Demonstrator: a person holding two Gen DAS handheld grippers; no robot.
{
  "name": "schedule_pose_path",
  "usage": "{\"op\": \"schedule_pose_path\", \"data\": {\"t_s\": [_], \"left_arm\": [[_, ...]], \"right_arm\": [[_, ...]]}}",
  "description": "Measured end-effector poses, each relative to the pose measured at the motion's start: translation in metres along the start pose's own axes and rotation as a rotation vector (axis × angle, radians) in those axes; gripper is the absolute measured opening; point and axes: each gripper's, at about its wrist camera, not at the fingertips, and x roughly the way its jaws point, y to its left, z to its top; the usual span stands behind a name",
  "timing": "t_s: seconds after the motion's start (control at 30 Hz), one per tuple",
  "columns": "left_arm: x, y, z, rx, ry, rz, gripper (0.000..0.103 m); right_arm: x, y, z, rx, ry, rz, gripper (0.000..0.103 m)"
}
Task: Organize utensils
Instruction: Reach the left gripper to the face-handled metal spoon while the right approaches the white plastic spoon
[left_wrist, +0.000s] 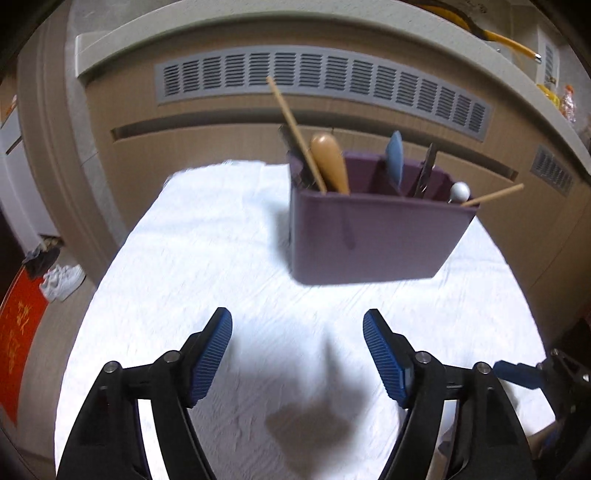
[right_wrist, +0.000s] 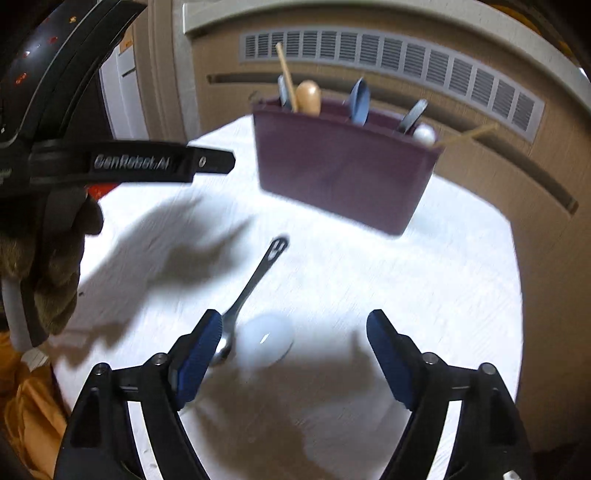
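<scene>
A purple utensil holder (left_wrist: 373, 236) stands on the white cloth; it also shows in the right wrist view (right_wrist: 343, 173). It holds a chopstick (left_wrist: 295, 133), a wooden handle (left_wrist: 330, 162), a blue utensil (left_wrist: 394, 155), a dark utensil and a second chopstick (left_wrist: 493, 195). My left gripper (left_wrist: 297, 332) is open and empty, short of the holder. My right gripper (right_wrist: 293, 334) is open just above the cloth. A white spoon bowl (right_wrist: 266, 341) lies between its fingers. A metal spoon (right_wrist: 251, 291) lies by the left finger, handle pointing toward the holder.
The white-clothed table (left_wrist: 203, 258) ends at a beige cabinet wall with a grey vent (left_wrist: 325, 81) right behind the holder. The left gripper's body (right_wrist: 129, 162) and the gloved hand holding it reach in at the left of the right wrist view. Shoes (left_wrist: 61, 280) lie on the floor at left.
</scene>
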Motion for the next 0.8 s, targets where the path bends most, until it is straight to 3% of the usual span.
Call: {"op": "schedule_pose_path", "data": {"t_s": [0.23,0.37,0.4,0.47,0.7,0.8], "left_arm": [[0.011,0.007,-0.019,-0.008,0.062,-0.002,0.076],[0.019,0.012,-0.024,-0.038,0.088,-0.005,0.077],[0.020,0.013,-0.025,-0.042,0.093,-0.005,0.077],[0.020,0.016,-0.027,-0.047,0.097,-0.002,0.077],[0.011,0.017,-0.033,-0.026,0.098,-0.015,0.077],[0.005,0.008,-0.040,0.015,0.109,-0.029,0.077]], "right_arm": [[0.014,0.006,-0.009,-0.034,0.065,-0.034,0.078],[0.017,-0.003,-0.002,0.041,0.081,-0.019,0.078],[0.019,-0.003,0.000,0.055,0.088,-0.014,0.076],[0.026,0.002,0.003,0.066,0.105,0.007,0.058],[0.026,0.019,0.006,0.010,0.098,0.015,0.045],[0.026,0.013,0.003,0.014,0.104,0.001,0.044]]}}
